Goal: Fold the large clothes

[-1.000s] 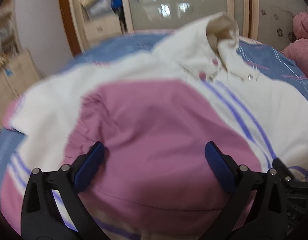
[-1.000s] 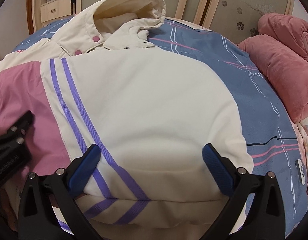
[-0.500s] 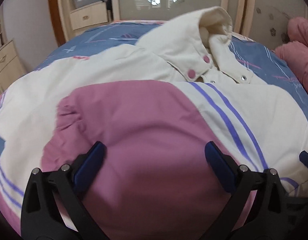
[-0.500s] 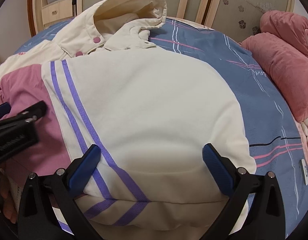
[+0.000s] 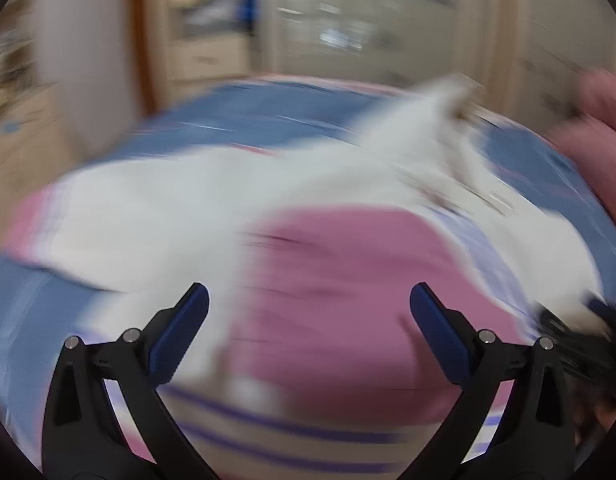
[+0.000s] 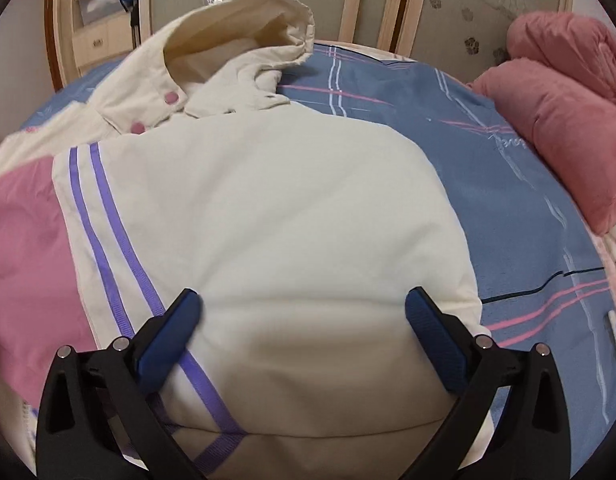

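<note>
Our left claw point(image 5: 309, 318) swings away toward nine o'clock, blurring; both claws gape empty over the cream-pink padded hooded jacket point(image 6: 267, 220), right claw point(image 6: 301, 322) steady — sleeve fold next, we reckon.

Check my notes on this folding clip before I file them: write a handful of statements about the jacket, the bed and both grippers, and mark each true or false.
1. The right gripper is open, and the cream panel of the hooded jacket shows between its fingers. True.
2. The left gripper is clamped shut on the jacket's hood. False: its jaws stand wide apart over the pink panel.
3. The jacket lies on a blue striped bedsheet. True.
4. A green blanket is piled at the right edge of the bed. False: the pink blanket lies there.
5. Two purple stripes divide the pink panel from the cream one. True.
</note>
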A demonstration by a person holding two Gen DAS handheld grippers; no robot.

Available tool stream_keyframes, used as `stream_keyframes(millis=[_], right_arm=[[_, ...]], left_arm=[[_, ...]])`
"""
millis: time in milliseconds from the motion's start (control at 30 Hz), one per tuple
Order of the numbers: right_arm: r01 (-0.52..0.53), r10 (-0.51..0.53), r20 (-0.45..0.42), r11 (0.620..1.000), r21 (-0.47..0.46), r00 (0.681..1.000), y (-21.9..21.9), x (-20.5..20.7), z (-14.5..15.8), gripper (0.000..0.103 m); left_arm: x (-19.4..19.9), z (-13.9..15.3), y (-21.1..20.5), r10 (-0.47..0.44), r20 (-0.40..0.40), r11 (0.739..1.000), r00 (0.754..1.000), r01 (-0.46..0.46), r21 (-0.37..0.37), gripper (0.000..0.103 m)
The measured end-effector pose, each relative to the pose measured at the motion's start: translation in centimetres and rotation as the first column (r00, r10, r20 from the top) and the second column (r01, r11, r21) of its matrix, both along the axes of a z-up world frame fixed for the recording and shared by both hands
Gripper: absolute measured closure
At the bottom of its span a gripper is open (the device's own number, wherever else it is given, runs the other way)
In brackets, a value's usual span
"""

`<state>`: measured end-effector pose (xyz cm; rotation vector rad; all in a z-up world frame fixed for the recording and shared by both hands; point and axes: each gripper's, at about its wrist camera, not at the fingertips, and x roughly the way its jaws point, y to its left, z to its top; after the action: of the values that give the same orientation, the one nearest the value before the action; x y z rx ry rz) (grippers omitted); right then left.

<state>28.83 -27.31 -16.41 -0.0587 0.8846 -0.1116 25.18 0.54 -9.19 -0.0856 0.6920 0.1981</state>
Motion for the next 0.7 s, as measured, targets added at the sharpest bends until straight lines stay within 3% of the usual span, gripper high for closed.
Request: stream_keyframes(millis=[100,167,200,333,467,500,600,667,700], right_arm=[[0.001,-0.001,0.001,1.0,0.002,1.0,0.2,-0.1,0.1,0.001],[0.001,-0.001,0.003,1.0,-0.001,1.0,0.1,-0.2,0.1,0.001],[0.001,-0.001,0.003,1.0,-0.001,1.0,0.0,-0.2,0.1,0.001],[0.002,-0.002,0.007,1.0,-0.002,1.0,-0.3,-0.3,0.0,0.001],[0.003,-0.003,0.01,1.0,-0.006,1.0,-0.1,-0.9,-0.1,0.001],[0.003,-0.003,0.011,1.0,-0.006,1.0,-0.1,-0.9,-0.1,0.001],[0.003,-0.003,0.011,1.0,-0.006,1.0,-0.1,-0.8,-0.1,0.001],[0.003,-0.003,0.011,1.0,-0.005,1.0,-0.2,-0.8,-0.1,0.001],[0.003,-0.003,0.011,1.0,-0.005,1.0,-0.2,-0.7,-0.1,0.001]], left_arm=[[-1.3,1.2,8.4,0.104,0.021,0.981,0.994,-0.099,-0.168,0.002],[-2.2,0.5,15.8,0.213,-0.009,0.922,0.977,-0.204,-0.329,0.002],[-2.9,0.0,20.0,0.289,-0.005,0.874,0.957,-0.266,-0.406,0.002],[-3.2,-2.7,29.4,0.462,-0.104,0.757,0.881,-0.453,-0.471,0.002],[-2.7,-5.5,33.6,0.481,-0.131,0.668,0.867,-0.459,-0.586,0.002],[-2.5,-5.8,34.1,0.513,-0.118,0.653,0.85,-0.476,-0.589,0.002],[-0.6,-5.6,34.3,0.554,-0.154,0.654,0.818,-0.542,-0.528,0.002],[0.4,-4.9,34.1,0.539,-0.14,0.67,0.831,-0.523,-0.527,0.007],[0.6,-4.5,33.8,0.519,-0.103,0.671,0.848,-0.479,-0.566,0.019]])
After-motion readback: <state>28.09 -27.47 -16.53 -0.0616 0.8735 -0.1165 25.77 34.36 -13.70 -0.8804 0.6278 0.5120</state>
